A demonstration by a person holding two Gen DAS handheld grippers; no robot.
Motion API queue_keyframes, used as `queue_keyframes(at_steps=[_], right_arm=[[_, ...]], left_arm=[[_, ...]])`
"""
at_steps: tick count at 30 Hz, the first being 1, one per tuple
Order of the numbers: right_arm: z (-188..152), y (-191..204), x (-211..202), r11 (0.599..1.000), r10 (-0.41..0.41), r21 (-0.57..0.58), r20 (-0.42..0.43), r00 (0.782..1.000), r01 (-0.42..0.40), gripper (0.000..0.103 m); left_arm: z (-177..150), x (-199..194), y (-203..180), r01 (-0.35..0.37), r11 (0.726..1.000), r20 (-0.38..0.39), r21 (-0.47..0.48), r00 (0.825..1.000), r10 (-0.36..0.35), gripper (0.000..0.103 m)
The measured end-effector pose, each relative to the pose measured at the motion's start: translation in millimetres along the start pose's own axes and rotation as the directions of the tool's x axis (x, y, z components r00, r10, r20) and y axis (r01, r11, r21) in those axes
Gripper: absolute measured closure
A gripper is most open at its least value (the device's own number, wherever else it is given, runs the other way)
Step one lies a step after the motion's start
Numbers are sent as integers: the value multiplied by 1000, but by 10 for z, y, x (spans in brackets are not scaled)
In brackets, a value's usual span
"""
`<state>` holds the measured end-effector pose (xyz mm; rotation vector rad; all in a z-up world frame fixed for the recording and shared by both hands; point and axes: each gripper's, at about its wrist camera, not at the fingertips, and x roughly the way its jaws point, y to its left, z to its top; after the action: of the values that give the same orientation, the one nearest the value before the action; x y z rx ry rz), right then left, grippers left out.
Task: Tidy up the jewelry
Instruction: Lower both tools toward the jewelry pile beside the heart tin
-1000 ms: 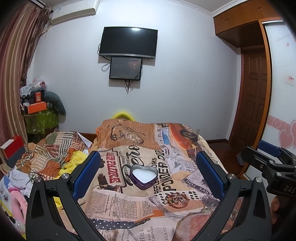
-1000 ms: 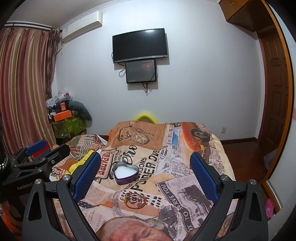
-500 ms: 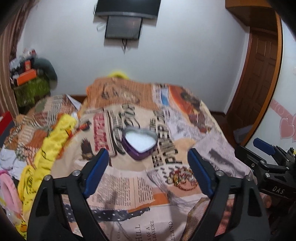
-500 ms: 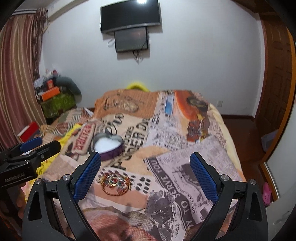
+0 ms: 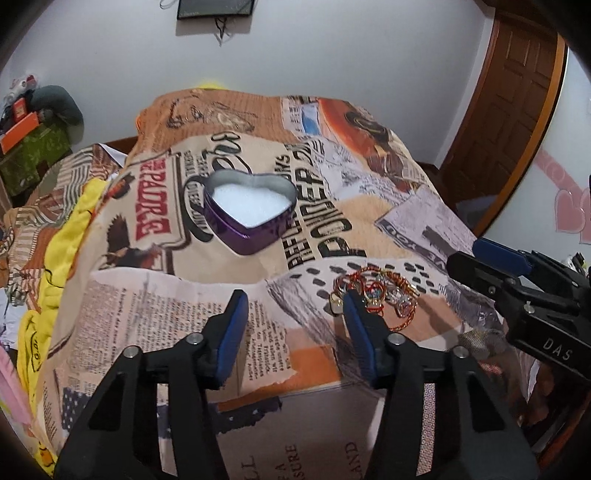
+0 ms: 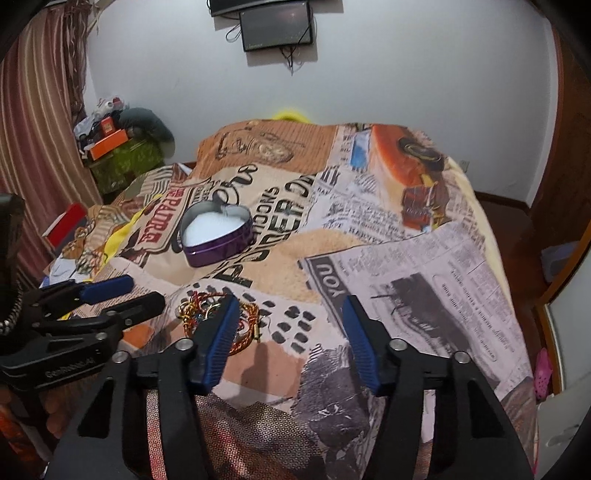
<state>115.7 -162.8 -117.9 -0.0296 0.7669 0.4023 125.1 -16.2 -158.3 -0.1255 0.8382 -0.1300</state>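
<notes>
We hold our left gripper [image 5: 293, 295] and right gripper [image 6: 290, 301] spread, gripping nothing, above the bedspread [image 5: 155, 310]. The bracelets [image 5: 384, 295] lie near its front edge; the heart tin [image 5: 249, 210] sits farther in, mid-bedspread.

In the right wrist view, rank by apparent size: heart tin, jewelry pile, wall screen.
1. heart tin
2. jewelry pile, partly hidden by a finger, roughly alike, nearer the camera
3. wall screen, far away
</notes>
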Motion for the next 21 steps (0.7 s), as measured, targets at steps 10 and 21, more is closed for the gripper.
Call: queue_keyframes(at_steps=[10,21], right_arm=[[-39,63,127,998,49,-31,-57,997,-51,73],[-47,44,214,995,96,-18,-100,990,-98,79]], left_arm=[[-3,145,-95,43,999,-35,25,999,-42,69],[49,232,-94,65,998,-45,14,997,-65,78]])
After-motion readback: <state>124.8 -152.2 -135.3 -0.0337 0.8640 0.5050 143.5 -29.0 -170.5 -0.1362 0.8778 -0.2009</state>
